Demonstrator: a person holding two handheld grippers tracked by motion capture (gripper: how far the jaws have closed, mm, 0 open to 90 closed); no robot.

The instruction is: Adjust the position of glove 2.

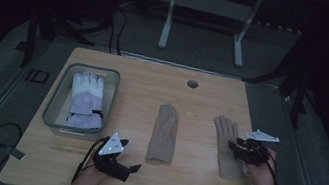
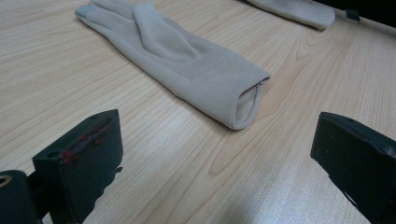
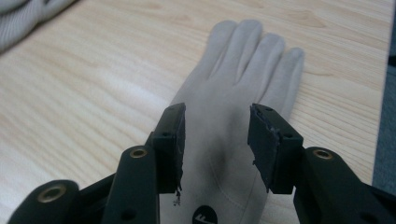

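Note:
Two beige gloves lie flat on the wooden table [image 1: 203,91]. The middle glove [image 1: 164,134] has its cuff toward me, and my left gripper [image 1: 133,168] rests near the front edge, pointing at that cuff. In the left gripper view its jaws stand wide open around bare wood, the left gripper [image 2: 215,158] well short of the middle glove [image 2: 187,60]. My right gripper [image 1: 234,147] hovers over the right glove [image 1: 227,146]. In the right gripper view the right gripper [image 3: 215,140] is open above the right glove [image 3: 243,60], its pads clear of the fabric.
A grey bin [image 1: 55,104] at the left holds a white and lavender glove [image 1: 86,99]. A round cable hole [image 1: 192,84] sits near the far edge. The table's right edge runs close beside the right glove. The second beige glove [image 2: 299,11] lies beyond the middle one.

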